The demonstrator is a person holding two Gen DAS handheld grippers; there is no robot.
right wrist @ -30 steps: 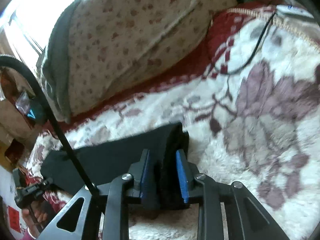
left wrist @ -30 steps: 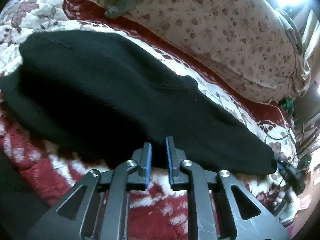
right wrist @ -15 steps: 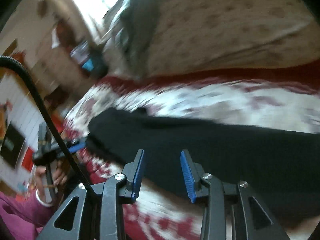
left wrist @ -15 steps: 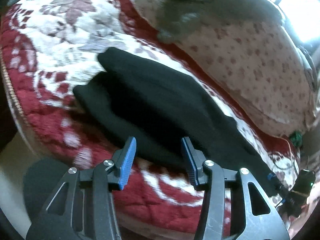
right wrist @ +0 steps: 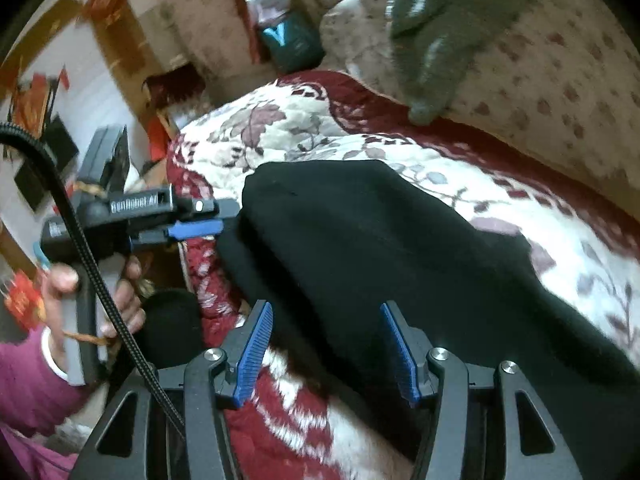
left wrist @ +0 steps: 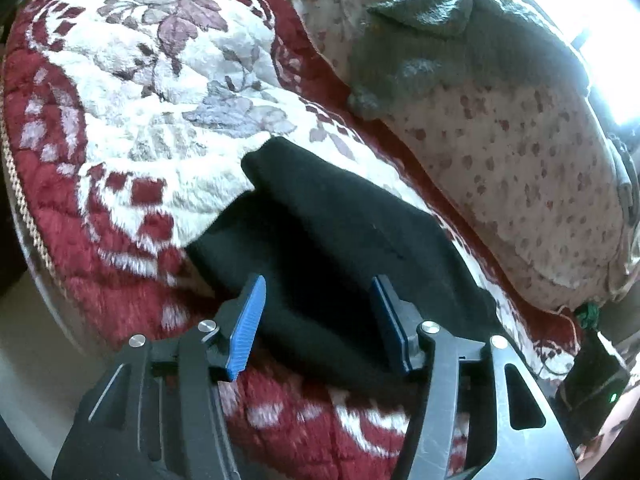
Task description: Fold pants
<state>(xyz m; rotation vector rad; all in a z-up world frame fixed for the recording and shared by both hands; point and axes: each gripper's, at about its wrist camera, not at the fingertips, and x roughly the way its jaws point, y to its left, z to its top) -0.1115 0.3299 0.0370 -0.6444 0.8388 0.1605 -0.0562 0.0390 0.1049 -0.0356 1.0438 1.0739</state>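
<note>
The black pants (left wrist: 340, 232) lie folded lengthwise on a red and white floral blanket (left wrist: 132, 92). In the left wrist view my left gripper (left wrist: 318, 320) hovers over their near edge. Its jaws are opening, and the blue pads (left wrist: 246, 324) press on nothing. In the right wrist view the pants (right wrist: 380, 248) stretch from centre to lower right. My right gripper (right wrist: 326, 344) is above their near edge with its jaws also opening and clear of the cloth. The left gripper (right wrist: 222, 216) shows there too, held by a hand (right wrist: 120, 296) at the pants' left end.
A spotted cushion (left wrist: 520, 152) with a grey knit cloth (left wrist: 448, 40) draped on it lines the far side. The blanket's corded edge (left wrist: 24, 208) drops off at left. A black device (left wrist: 592, 372) sits at the lower right. A black cable (right wrist: 92, 264) crosses the right wrist view.
Both grippers have let go of the pants and spread wide. The right gripper has swung far along the pants toward their left end, and the left gripper has shifted to that end too.
</note>
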